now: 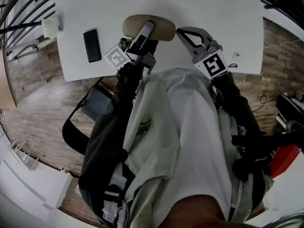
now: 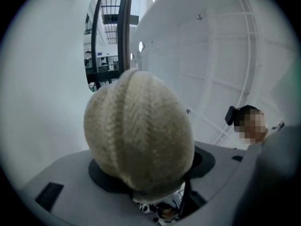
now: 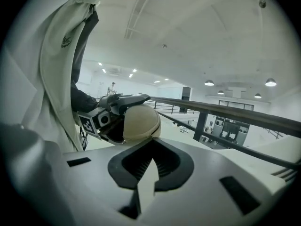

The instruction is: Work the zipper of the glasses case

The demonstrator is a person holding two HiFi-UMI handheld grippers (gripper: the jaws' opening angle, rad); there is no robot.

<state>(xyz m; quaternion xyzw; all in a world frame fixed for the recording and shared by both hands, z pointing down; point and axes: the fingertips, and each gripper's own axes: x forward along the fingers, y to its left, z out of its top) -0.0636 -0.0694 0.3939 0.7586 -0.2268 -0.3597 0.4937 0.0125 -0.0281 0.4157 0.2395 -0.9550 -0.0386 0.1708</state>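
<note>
A beige woven glasses case (image 1: 161,30) is held up over the near edge of the white table (image 1: 213,13). My left gripper (image 1: 148,26) is shut on it, one finger lying across the case's top. In the left gripper view the case (image 2: 138,135) fills the space between the jaws, its seam running up the middle. My right gripper (image 1: 179,31) is shut, with its tips at the case's right end. In the right gripper view the closed jaws (image 3: 149,149) point at the case (image 3: 141,121). Whether a zipper pull is pinched between them is hidden.
A flat black rectangular object (image 1: 91,45) lies on the table's left part, and a small pale object (image 1: 50,26) sits at its left edge. A dark bag (image 1: 90,108) is on the wooden floor below the table. Black railings run along the left.
</note>
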